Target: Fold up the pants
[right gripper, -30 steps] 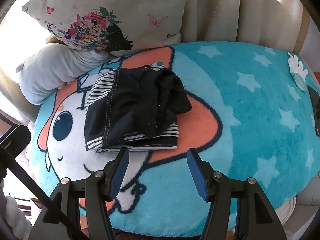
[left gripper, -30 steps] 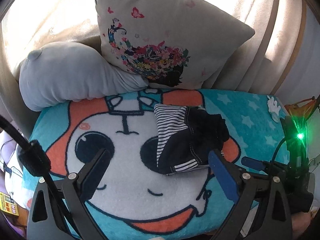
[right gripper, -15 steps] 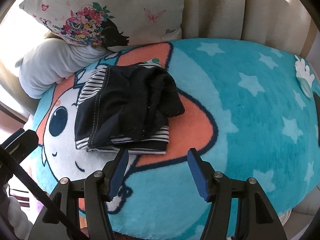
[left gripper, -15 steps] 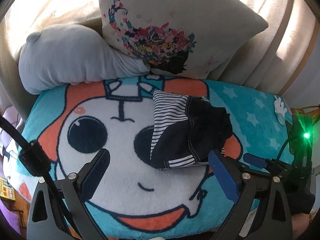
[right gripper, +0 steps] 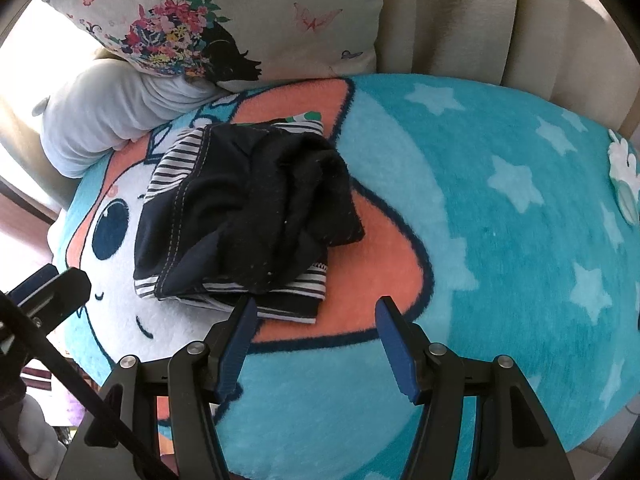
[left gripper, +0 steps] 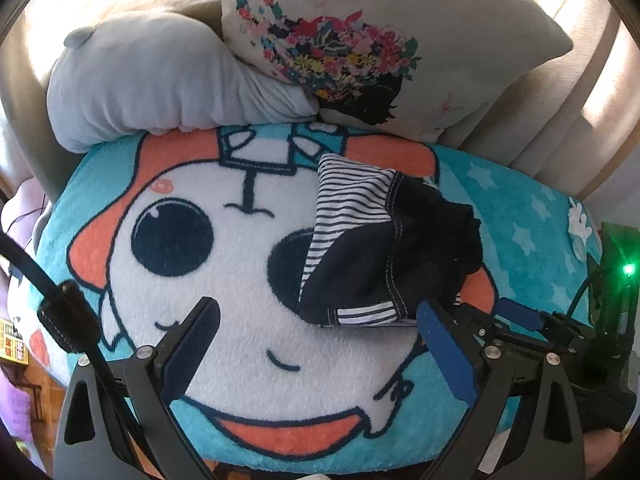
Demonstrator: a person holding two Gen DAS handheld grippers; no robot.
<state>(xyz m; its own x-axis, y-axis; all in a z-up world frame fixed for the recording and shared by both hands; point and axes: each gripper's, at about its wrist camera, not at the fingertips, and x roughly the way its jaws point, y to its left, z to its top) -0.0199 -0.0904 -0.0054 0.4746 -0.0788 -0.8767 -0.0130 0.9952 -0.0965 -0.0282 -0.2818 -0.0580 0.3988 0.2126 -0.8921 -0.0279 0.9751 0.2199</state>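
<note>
Where the pants (left gripper: 372, 256) lay bunched in a dark heap with striped trim on the cartoon-face blanket (left gripper: 224, 288), we found them short of the flowered pillow (left gripper: 360, 40) and the grey cushion (left gripper: 160, 80). We noted the left gripper (left gripper: 316, 344) spread wide on the near side of the pants, holding nothing. The right gripper (right gripper: 314, 340) likewise stood wide and empty, its left pad just at the near hem of the pants.

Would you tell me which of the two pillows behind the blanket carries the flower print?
The square cream pillow leaning upright; the grey pillow beside it is plain.
</note>
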